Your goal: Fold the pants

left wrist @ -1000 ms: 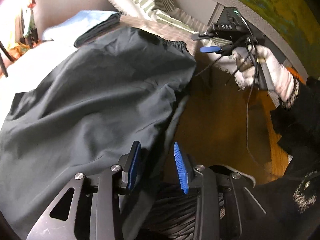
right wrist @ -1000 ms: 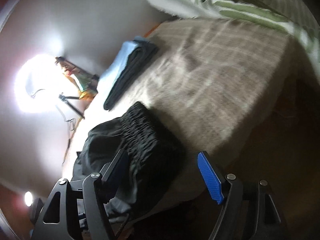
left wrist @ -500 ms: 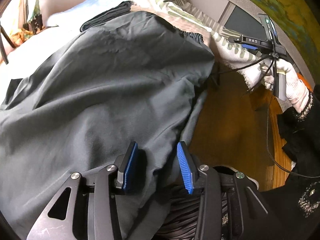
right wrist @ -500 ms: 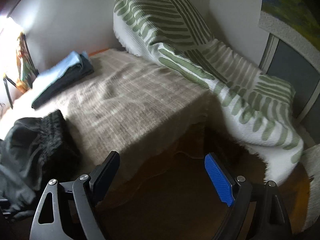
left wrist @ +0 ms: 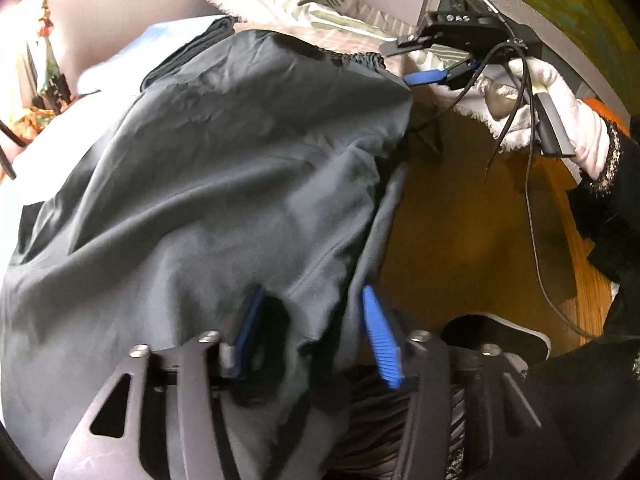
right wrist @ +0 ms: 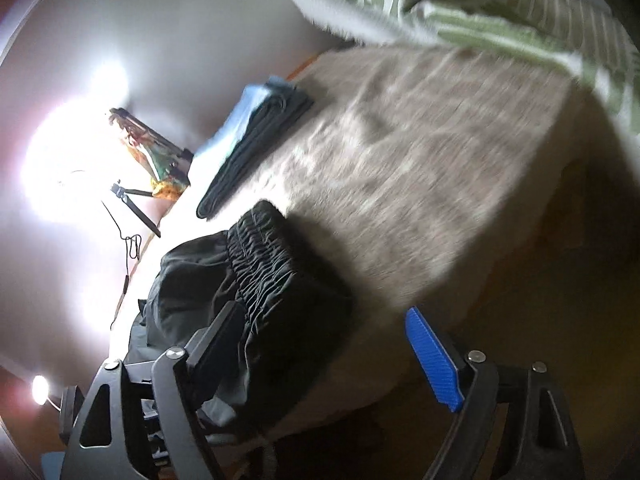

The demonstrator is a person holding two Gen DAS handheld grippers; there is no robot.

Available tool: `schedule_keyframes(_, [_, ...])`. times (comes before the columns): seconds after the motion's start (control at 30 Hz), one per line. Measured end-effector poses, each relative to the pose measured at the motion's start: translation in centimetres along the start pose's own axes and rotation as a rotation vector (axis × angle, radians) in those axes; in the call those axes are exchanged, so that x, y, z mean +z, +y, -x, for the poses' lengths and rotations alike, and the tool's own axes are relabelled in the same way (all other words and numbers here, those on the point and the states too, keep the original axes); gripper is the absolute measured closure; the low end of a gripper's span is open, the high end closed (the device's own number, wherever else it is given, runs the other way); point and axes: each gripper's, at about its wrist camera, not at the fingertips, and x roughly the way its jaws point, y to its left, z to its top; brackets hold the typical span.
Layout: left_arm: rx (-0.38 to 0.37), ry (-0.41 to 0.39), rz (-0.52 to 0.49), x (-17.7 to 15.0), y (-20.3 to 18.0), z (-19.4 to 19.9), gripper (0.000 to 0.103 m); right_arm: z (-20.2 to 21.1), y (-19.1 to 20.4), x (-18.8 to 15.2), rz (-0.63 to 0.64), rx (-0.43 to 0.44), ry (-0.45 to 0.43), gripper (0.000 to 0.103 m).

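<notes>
Dark grey pants [left wrist: 208, 184] lie spread over the bed, with the gathered waistband [right wrist: 264, 256] at the far right end. My left gripper [left wrist: 312, 336] sits low at the near edge. A loose fold of the pants hangs between its blue pads [left wrist: 378, 344], which stand apart and do not visibly pinch it. My right gripper [right wrist: 324, 350] hovers at the waistband corner, held by a white-gloved hand [left wrist: 560, 92]. Its jaws are closing but still wide. The dark fabric lies by the black finger [right wrist: 216, 340], apart from the blue one.
A folded stack of light blue and dark clothes [right wrist: 256, 140] rests at the back of the beige bed cover [right wrist: 420, 152]. A green-striped white blanket [right wrist: 500, 16] drapes over the far corner. Wooden floor [left wrist: 480, 220] and a person's shoe [left wrist: 500, 336] lie to the right. A bright lamp [right wrist: 68, 160] glares left.
The right gripper swung away toward the striped blanket, then came back down over the waistband corner. On the left, pants fabric has slipped between the fingers, which stand a little wider.
</notes>
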Motion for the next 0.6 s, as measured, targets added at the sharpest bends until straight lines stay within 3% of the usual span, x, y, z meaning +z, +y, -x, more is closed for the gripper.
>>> schedule_keyframes(0.07, [-0.025, -0.006, 0.038, 0.1, 0.8, 0.2, 0.076, -1.1, 0.6, -0.3, -0.005, 0.033, 0.027, 0.032])
schedule_keyframes(0.23, [-0.098, -0.035, 0.037, -0.1, 0.7, 1.2, 0.079, -2.7, 1.5, -0.6, 0.008, 0.000, 0.040, 0.033])
schedule_keyframes(0.33, [-0.118, -0.066, 0.035, 0.0, 0.1, 2.8, 0.077, -2.3, 1.1, -0.7, -0.020, -0.002, 0.036, 0.043])
schedule_keyframes(0.37, [-0.117, -0.072, 0.039, 0.1, 0.1, 3.0, 0.069, -2.0, 1.1, -0.7, -0.022, 0.003, 0.029, 0.045])
schedule_keyframes(0.43, [-0.117, -0.080, 0.059, 0.2, 0.5, 3.3, 0.063, -1.4, 1.3, -0.6, -0.017, 0.009, 0.015, 0.048])
schedule_keyframes(0.6, [-0.084, -0.038, 0.042, -0.2, 1.7, 3.0, 0.063, -1.0, 2.2, -0.4, 0.018, 0.017, 0.016, 0.049])
